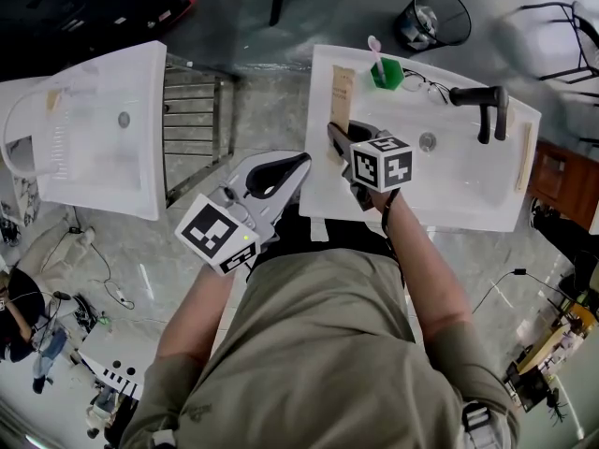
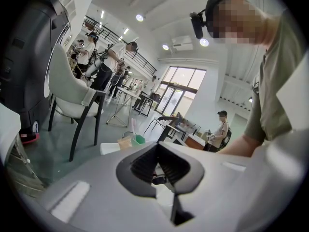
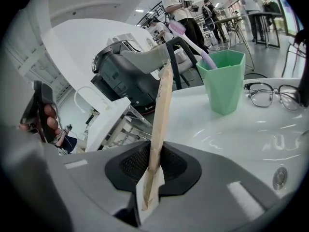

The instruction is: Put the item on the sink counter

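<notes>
The right gripper's (image 1: pixel 337 137) jaws are clenched on a flat wooden stick (image 1: pixel 342 96), over the worktop (image 1: pixel 323 190) just left of the green cup (image 1: pixel 387 73). The left gripper's (image 1: pixel 298 164) jaws look closed on nothing. The stick should lie flat, clear of the cup, before the jaws let go.

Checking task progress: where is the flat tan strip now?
In the head view, the tan strip is clamped in the right gripper over the left side of the sink counter, left of the green cup.

Flat item (image 3: pixel 159 110) tan. Cup (image 3: pixel 226 81) green, toothbrush (image 3: pixel 177 29) pink-lilac, both at sink's 11 o'clock. Sink (image 1: pixel 468 195) white, tap (image 1: pixel 482 101) black. Right cube (image 1: pixel 384 165), left cube (image 1: pixel 217 234): black-and-white square markers.
</notes>
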The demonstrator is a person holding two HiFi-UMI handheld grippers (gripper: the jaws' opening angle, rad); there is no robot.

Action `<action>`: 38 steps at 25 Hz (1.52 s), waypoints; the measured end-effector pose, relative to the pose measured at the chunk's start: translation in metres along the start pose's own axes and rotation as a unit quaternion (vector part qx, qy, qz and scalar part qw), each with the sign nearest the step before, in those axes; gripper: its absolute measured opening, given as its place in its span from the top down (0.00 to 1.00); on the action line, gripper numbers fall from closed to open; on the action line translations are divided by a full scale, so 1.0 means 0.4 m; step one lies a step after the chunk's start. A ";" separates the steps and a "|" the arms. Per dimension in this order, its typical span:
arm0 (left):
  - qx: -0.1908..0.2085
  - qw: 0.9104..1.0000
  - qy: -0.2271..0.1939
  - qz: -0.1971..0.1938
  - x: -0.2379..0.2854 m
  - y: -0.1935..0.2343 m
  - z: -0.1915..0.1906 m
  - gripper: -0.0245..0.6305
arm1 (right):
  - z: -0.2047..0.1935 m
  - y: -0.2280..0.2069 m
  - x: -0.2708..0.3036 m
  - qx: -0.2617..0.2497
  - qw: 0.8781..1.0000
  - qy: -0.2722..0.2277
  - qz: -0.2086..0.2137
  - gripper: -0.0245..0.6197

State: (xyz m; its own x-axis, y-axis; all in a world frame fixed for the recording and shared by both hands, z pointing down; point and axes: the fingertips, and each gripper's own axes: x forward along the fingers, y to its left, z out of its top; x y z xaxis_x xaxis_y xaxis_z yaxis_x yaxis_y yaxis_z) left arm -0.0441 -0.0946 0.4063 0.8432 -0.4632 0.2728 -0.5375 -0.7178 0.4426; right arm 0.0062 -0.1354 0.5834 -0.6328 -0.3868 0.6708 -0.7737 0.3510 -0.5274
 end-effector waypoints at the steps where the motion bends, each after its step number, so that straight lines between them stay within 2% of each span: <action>1: -0.001 1.000 0.000 0.000 0.000 0.001 -0.001 0.95 | 0.000 -0.002 0.001 0.001 1.000 0.000 -0.001 0.90; 22: 0.001 1.000 0.000 -0.011 0.005 0.015 0.015 0.95 | 0.013 -0.025 -0.013 0.057 0.998 -0.019 -0.015 0.82; 29: 0.003 1.000 0.000 -0.015 0.001 0.015 0.021 0.96 | 0.012 -0.020 -0.017 0.058 0.998 -0.022 -0.020 0.82; 38: 0.017 0.999 -0.002 -0.034 -0.004 0.001 0.038 0.95 | 0.037 -0.007 -0.071 0.050 0.997 -0.053 -0.033 0.82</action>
State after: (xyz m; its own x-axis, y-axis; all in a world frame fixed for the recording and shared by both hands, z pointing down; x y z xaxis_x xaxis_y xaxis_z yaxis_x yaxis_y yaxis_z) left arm -0.0457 -0.1021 0.3932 0.8775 -0.4152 0.2400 -0.4796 -0.7647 0.4304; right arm 0.0257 -0.1379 0.5583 -0.5768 -0.4957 0.6493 -0.8091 0.2378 -0.5374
